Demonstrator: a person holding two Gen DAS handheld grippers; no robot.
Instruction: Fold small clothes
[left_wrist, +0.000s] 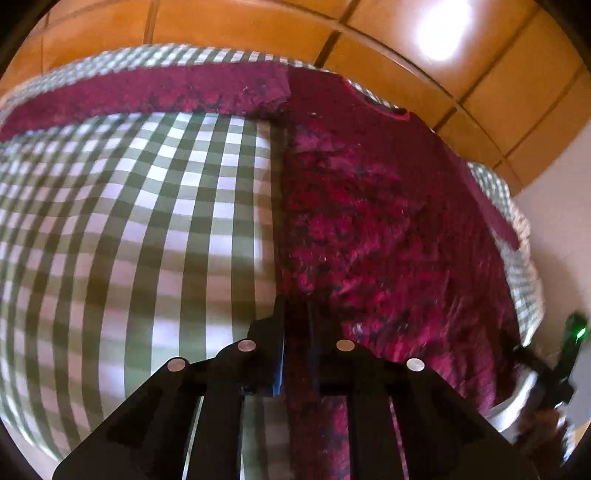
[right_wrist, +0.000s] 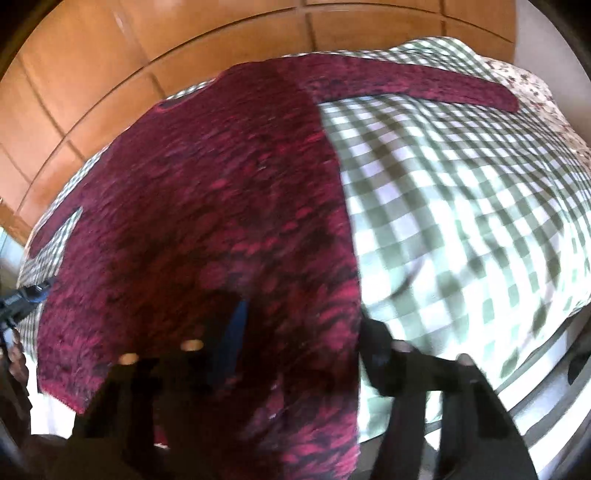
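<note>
A dark red knitted sweater (left_wrist: 369, 221) (right_wrist: 221, 203) lies spread flat on a green and white checked cloth (left_wrist: 129, 221) (right_wrist: 461, 203). One sleeve (left_wrist: 147, 92) (right_wrist: 406, 81) stretches straight out sideways. My left gripper (left_wrist: 299, 325) is shut on the sweater's side edge near the hem. My right gripper (right_wrist: 303, 339) stands over the opposite hem corner. Its jaws are apart with the knit between them, and blur hides whether the pads touch it. Each gripper also shows at the far edge of the other's view, the right gripper (left_wrist: 569, 343) and the left gripper (right_wrist: 22, 299).
Wooden panelled doors (left_wrist: 258, 22) (right_wrist: 92, 74) stand behind the bed. A floral fabric (right_wrist: 535, 85) shows past the checked cloth at the far right. The cloth drops off at the near edge below my right gripper.
</note>
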